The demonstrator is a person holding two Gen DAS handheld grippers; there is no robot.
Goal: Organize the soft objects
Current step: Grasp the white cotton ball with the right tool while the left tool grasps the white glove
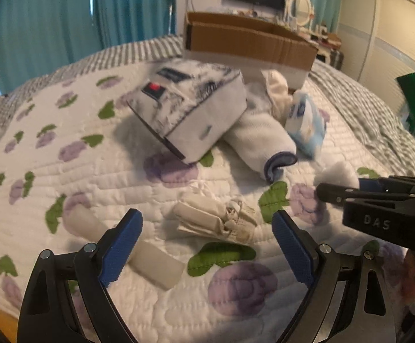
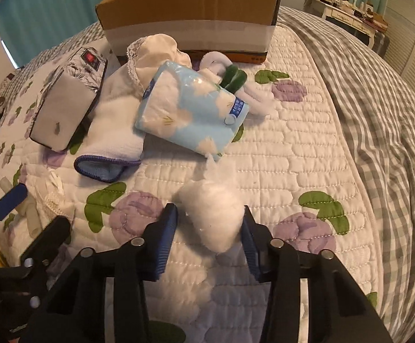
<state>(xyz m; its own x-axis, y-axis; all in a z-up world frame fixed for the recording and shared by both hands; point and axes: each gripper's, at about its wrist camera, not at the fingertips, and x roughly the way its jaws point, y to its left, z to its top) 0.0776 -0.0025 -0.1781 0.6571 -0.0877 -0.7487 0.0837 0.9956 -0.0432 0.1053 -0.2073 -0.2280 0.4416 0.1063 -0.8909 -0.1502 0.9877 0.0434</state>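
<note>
The sorting is looking barely begun: nearly every soft item is lying out on the bed (image 2: 307, 154), and the cardboard box (image 2: 190, 14) at the far end is showing no contents from these angles, though its inside is mostly hidden.

The right hand-held gripper (image 2: 209, 223) is bracketing a white cotton wad (image 2: 211, 211), blue pads on either side; whether they are actually pressing it or just flanking it is hard to tell. The left hand-held gripper (image 1: 207, 240) is hanging released, jaws wide, over a small cream lace-trimmed cloth (image 1: 216, 220).

Remaining items are waiting in a heap just before the box: a blue tissue pack (image 2: 191, 114), a rolled white towel with blue edging (image 2: 113, 145), a white frilled cloth (image 2: 153, 51), a plush toy (image 2: 236, 83) and a patterned tissue box (image 2: 64, 108) leaning on the towel.

Open quilt is stretching to the right of the heap, giving the right arm a clear lane to the box. The two grippers are working close together, so crowding is the main concern.
</note>
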